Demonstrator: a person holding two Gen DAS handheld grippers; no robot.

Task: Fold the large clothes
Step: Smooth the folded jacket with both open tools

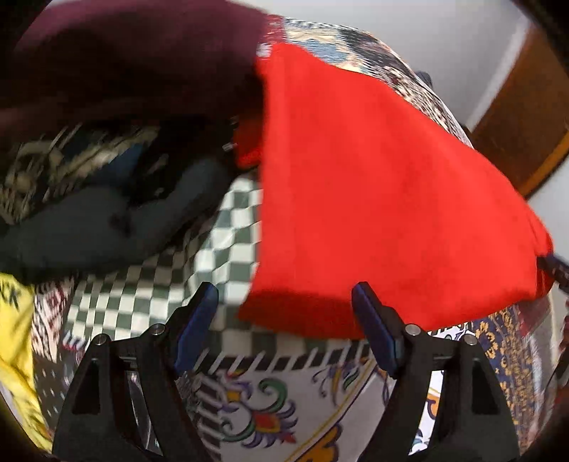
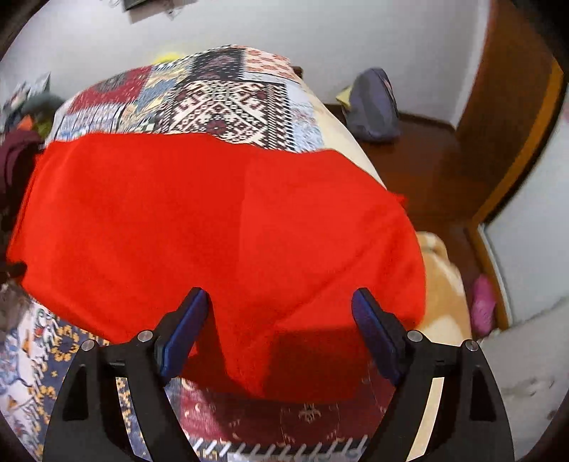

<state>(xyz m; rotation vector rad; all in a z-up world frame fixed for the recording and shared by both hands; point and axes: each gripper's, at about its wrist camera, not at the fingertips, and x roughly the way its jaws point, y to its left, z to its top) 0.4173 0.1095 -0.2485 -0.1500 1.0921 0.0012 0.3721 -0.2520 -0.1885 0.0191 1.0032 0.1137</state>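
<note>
Two spread tools, both empty, over red cloth; maroon garment large only in left view.

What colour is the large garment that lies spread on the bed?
Bright red garment, plain with no pattern. It shows best in the right wrist view.

Pale grey plastered walls enclose the room. A dark reddish-brown polished floor runs beside a bed under a multicoloured patchwork-print cover. A brown wooden door frame stands at right, and a grey-blue fabric bag rests against the wall.
</note>
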